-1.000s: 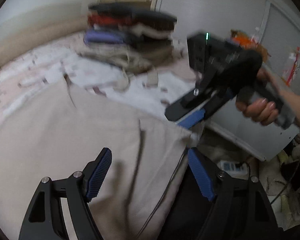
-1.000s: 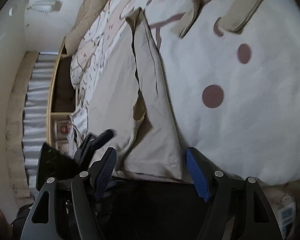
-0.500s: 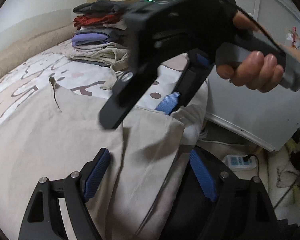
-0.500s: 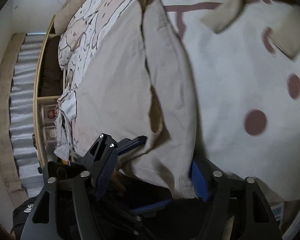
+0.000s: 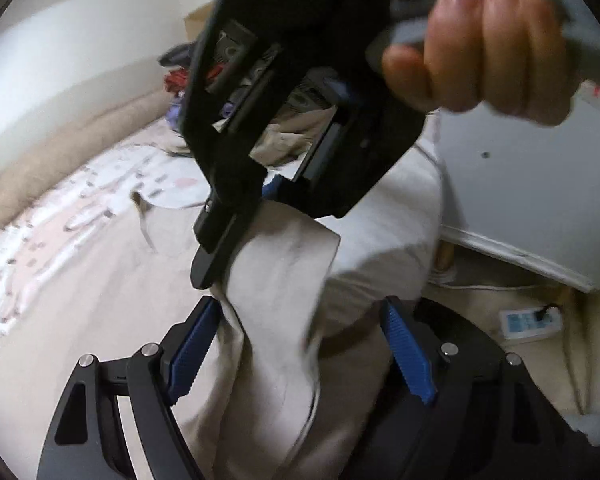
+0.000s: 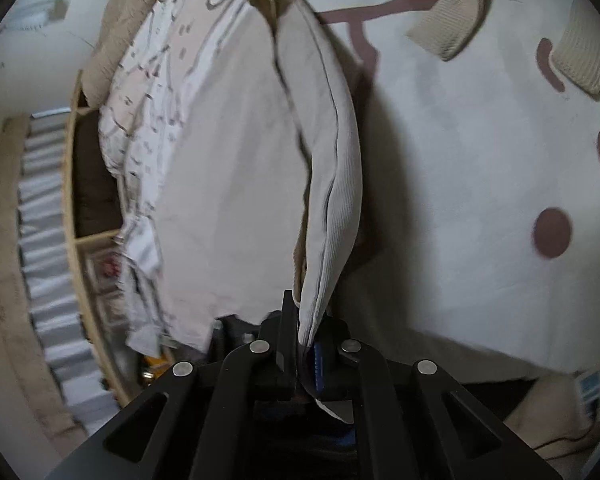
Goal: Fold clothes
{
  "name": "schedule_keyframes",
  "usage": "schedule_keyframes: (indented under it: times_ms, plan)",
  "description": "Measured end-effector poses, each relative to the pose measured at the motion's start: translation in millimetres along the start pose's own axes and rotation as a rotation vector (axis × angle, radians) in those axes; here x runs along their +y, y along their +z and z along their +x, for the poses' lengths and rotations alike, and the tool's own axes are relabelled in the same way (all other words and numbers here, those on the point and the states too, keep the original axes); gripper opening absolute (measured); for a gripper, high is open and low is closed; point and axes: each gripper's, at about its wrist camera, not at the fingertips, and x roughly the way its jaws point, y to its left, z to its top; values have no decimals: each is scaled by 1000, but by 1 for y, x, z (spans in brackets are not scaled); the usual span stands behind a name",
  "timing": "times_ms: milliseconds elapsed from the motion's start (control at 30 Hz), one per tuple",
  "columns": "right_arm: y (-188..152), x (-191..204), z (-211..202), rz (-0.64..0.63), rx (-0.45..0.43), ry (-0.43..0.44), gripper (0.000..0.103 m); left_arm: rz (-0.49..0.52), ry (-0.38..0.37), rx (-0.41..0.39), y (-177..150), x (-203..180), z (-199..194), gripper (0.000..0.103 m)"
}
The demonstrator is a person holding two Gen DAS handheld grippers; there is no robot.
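A beige garment (image 5: 112,300) lies spread on the patterned bed sheet (image 5: 60,208). My right gripper (image 6: 302,344) is shut on the garment's (image 6: 332,184) near corner and holds that edge lifted in a fold. In the left wrist view the right gripper (image 5: 228,248) fills the upper middle, held by a hand, pinching the raised cloth. My left gripper (image 5: 296,344) is open, its blue pads on either side of the lifted fold, with the cloth between them.
A stack of folded clothes (image 5: 180,80) sits at the far end of the bed, mostly hidden behind the right gripper. A white cabinet (image 5: 532,200) stands to the right. A power strip (image 5: 528,322) lies on the floor. Beige ribbed cloth (image 6: 452,20) lies on the sheet.
My right gripper closed on the garment's corner and lifted it. The left gripper moved in so the raised fold now sits between its open pads.
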Motion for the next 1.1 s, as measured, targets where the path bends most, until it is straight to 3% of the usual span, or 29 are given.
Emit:
schedule_keyframes:
  times_ms: [200,267,300,333,367,433,567,633,700,800,967,1100]
  plan:
    - [-1,8,-3,23,-8,34,7,-64,73,9,4,13,5,82]
    - [0,9,-2,23,-9,31,7,-88,93,13,5,18,7,66]
    - [0,10,-2,22,-10,28,7,-100,103,14,6,20,7,41]
    - [0,11,-2,21,-10,25,7,-112,113,16,6,22,8,30]
    - [0,12,-3,14,-17,16,7,-124,120,18,7,25,9,27]
    - [-1,14,-4,-4,-31,-6,7,-144,108,19,5,29,8,9]
    - [-5,29,-20,-119,-166,-117,9,-184,85,21,1,37,5,4]
    - [-4,40,-30,-197,-244,-173,26,-204,73,22,-1,41,4,4]
    - [-4,53,-42,-287,-356,-255,102,-223,61,23,-3,45,3,4]
    - [8,70,-45,-410,-420,-343,103,-240,48,22,-6,48,-4,4]
    - [72,77,-28,-428,-288,-370,100,-282,19,12,0,55,-2,4]
    - [131,79,-15,-418,-255,-406,68,-306,-6,9,4,60,-2,4]
